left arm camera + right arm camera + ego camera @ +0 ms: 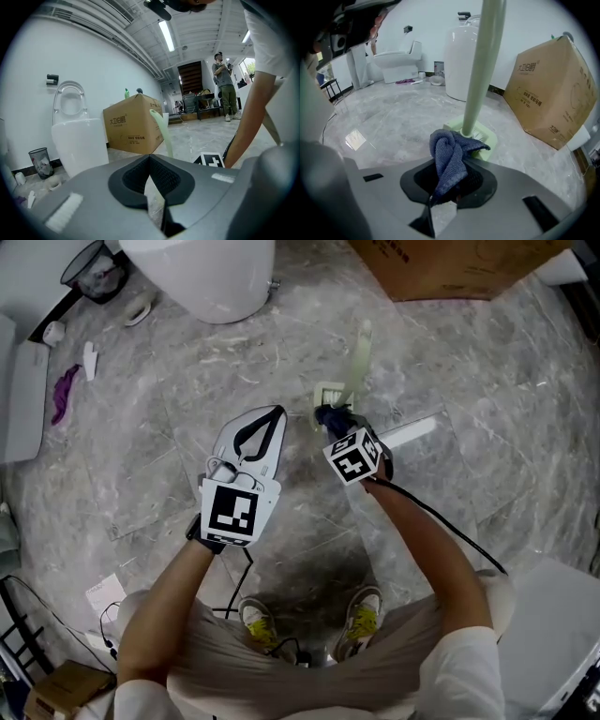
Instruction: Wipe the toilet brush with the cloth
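From the head view, the toilet brush (360,354) stands upright in its pale green holder (325,396) on the marble floor (169,427), between a white toilet (211,277) and a cardboard box (450,263). The right gripper (337,420) is at the foot of the brush, with the dark blue cloth (332,415) bunched at its fingers, just beside the holder. The left gripper (273,412) lies to the left of the brush, pointing toward the holder without touching it.

In the left gripper view, the fingers meet at their tips with nothing between them. The green handle rises beyond them, well clear, with the box and toilet behind it and a person standing far off.

In the right gripper view, the fingers are clamped on the lower end of the cloth. Its folded upper part rises past the fingertips and rests against the near edge of the holder, right at the base of the handle. The handle climbs straight up from just beyond the cloth.
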Available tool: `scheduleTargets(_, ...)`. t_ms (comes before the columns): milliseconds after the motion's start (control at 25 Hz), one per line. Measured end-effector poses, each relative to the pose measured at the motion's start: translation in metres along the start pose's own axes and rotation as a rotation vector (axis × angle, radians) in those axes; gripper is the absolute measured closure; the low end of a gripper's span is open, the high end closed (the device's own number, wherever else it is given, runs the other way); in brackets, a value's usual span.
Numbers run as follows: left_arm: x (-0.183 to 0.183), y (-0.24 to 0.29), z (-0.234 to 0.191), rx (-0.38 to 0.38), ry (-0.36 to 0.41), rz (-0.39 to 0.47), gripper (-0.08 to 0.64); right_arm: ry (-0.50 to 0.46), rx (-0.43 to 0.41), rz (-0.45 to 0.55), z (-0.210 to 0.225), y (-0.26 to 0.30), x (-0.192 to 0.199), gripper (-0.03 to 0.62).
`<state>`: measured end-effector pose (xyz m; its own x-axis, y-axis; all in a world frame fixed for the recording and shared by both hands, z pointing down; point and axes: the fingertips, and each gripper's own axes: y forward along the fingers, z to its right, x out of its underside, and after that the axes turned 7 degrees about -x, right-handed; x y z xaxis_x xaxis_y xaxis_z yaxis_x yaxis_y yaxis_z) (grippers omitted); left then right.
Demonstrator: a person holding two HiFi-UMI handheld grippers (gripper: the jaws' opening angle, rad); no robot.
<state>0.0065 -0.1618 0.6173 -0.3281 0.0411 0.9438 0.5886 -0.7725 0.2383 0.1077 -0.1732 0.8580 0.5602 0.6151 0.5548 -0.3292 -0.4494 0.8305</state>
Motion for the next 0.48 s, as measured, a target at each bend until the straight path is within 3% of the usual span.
scheduleTargets(120, 0.004, 0.001, 0.0, 0.001, -0.001, -0.008, 0.558, -0.012, -0.001, -0.004, 0.001, 0.002, -0.001, 0.505)
scheduleTargets(360, 0.001, 0.009, 0.006, 0.015, -0.008, 0.003, 0.558, -0.154, -0.034, -0.048, -0.016, -0.003, 0.012, 0.505)
scheduleTargets(480, -0.004, 0.01, 0.008, 0.022, -0.009, 0.022, 0.558, -0.166, -0.014, -0.02, -0.017, -0.009, 0.011, 0.505)
